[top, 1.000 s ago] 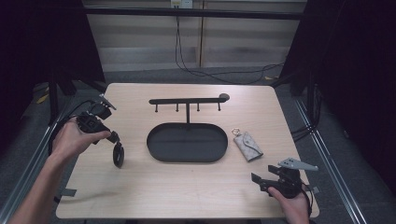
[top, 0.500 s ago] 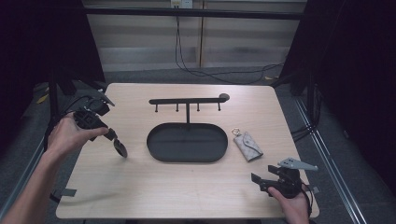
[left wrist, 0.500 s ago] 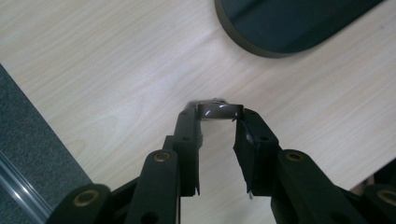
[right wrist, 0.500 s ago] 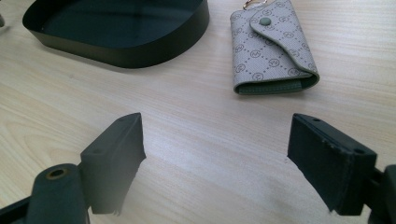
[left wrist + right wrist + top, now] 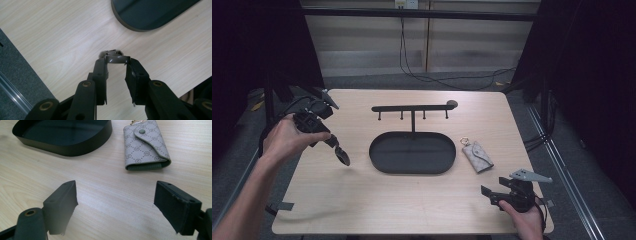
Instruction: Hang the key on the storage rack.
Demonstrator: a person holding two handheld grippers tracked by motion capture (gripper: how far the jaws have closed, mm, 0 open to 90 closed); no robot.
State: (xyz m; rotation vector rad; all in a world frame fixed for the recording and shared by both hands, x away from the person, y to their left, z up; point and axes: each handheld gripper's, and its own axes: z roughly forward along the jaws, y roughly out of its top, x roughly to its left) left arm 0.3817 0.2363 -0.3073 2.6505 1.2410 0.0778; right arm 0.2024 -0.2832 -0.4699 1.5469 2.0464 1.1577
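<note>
**Left gripper holds a dark strap above the table**

Nearest, the right gripper (image 5: 490, 196) rests low at the table's (image 5: 362, 210) front edge, its jaws spread wide and empty. Beyond it lies a grey key pouch (image 5: 477, 156), beside the black oval tray (image 5: 412, 153). On the far left, the left gripper (image 5: 117, 65) pinches a dark strap (image 5: 340, 153), which hangs over the wood.

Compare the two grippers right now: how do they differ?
The left gripper is shut on a dark glossy band and held above the table; the right gripper stands open and empty, low near the table's front edge, facing the grey key pouch. Both have black jaws.
</note>
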